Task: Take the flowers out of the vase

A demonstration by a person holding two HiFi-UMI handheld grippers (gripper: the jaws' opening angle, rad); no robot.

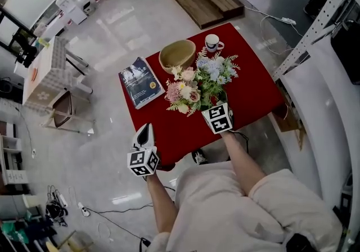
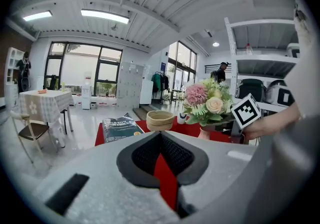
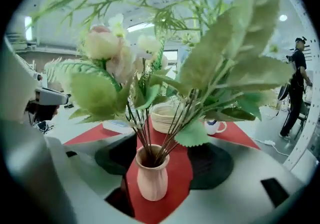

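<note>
Evidently nothing removed yet: flowers point(image 1: 197, 85) stood in vase point(image 3: 151, 178) near red table's point(image 1: 253, 93) near edge. Right gripper point(image 3: 162, 163) gaped wide around vase, not pressing. Left gripper point(image 2: 161, 163) was closed, empty, by near corner.

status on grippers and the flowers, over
Left gripper shut, empty. Right gripper open, jaws either side of vase, not clamped. Flowers in vase. Nothing blocking.

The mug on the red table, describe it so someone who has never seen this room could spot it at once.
Find the red table on the pale floor. At its far corner, beyond the flowers and beside the woven bowl, stands the mug: small, white, with a handle, the only cup there.
</note>
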